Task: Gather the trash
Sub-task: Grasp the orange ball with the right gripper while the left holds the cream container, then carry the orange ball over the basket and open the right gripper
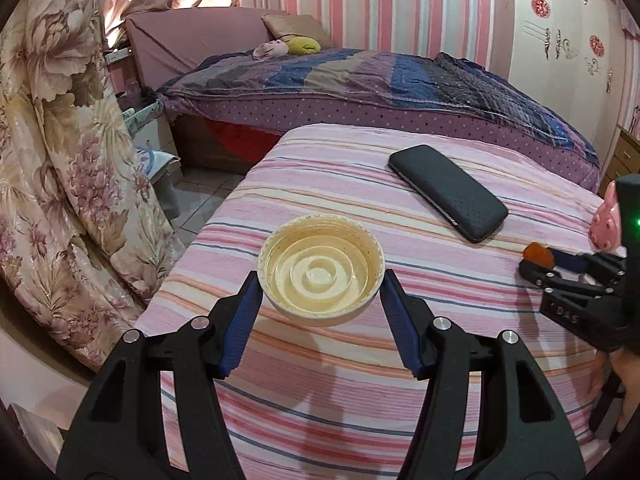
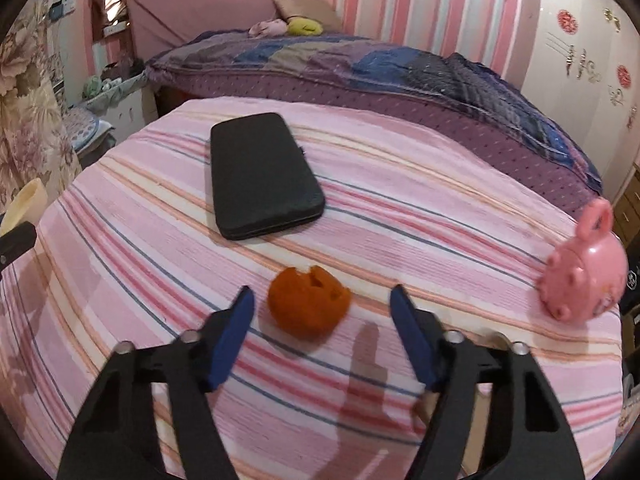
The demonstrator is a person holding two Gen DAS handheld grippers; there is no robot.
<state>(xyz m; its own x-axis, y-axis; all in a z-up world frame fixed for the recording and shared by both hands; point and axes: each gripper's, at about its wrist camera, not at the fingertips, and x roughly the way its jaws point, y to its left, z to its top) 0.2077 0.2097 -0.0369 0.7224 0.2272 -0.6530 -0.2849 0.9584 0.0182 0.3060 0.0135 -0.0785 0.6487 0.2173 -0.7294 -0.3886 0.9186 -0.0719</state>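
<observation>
Both tongs gape: left tongs [image 1: 320,282] flank the cream bowl [image 1: 321,270], right tongs [image 2: 322,300] the orange peel [image 2: 308,306].

Left wrist cam: low over striped tablecloth [image 1: 320,400], faces fwd along its fingers toward bed [image 1: 360,80], close on cream bowl [image 1: 320,270]. Right wrist cam: same height approx., same heading, set further right, close on orange peel [image 2: 308,306]. Shared betw. both views: black case [image 1: 448,192] [image 2: 262,176], pink toy [image 1: 606,226] [image 2: 582,268], bed, striped wall [image 2: 380,4].
</observation>
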